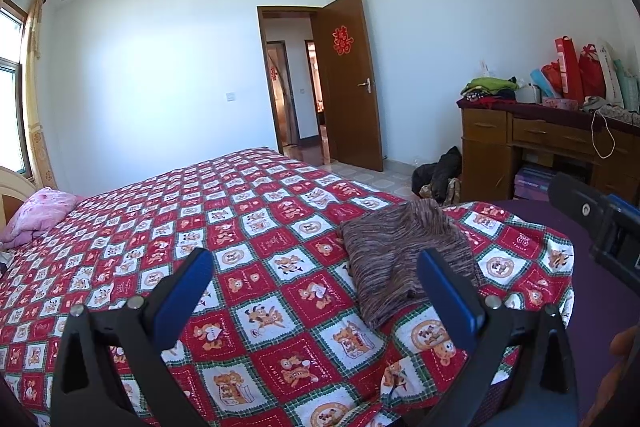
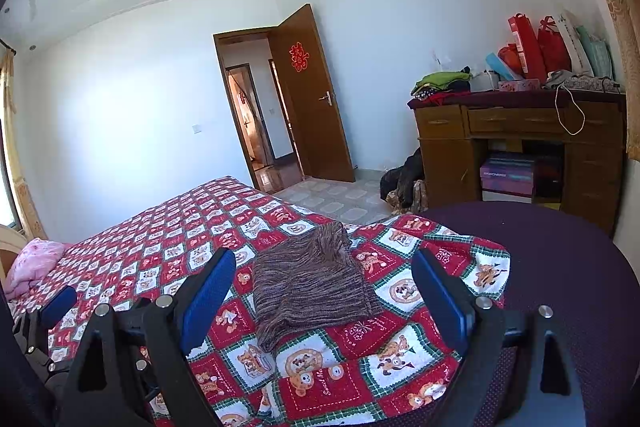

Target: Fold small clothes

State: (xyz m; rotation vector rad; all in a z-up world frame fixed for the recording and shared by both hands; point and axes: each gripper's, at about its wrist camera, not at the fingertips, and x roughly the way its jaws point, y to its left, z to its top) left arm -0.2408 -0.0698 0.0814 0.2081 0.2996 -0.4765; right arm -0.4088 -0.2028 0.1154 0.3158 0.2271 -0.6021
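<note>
A brown striped knitted garment (image 1: 404, 251) (image 2: 310, 279) lies folded in a compact pile near the corner of the bed, on the red patterned bedspread (image 1: 240, 227) (image 2: 168, 239). My left gripper (image 1: 316, 267) hovers above the bed with its blue-padded jaws wide apart and nothing between them; the garment lies ahead and to the right of it. My right gripper (image 2: 324, 267) is open too, held above the garment with nothing in its grasp. The right gripper's body (image 1: 600, 223) shows at the right edge of the left wrist view, and one left fingertip (image 2: 58, 301) at the far left of the right wrist view.
A pink pillow (image 1: 38, 215) lies at the head of the bed. A dark purple chair seat (image 2: 560, 267) stands beside the bed corner. A wooden desk (image 2: 520, 147) loaded with bags and clothes stands at the right wall. The door (image 1: 348, 79) is ajar, with dark bags (image 1: 440, 175) on the floor.
</note>
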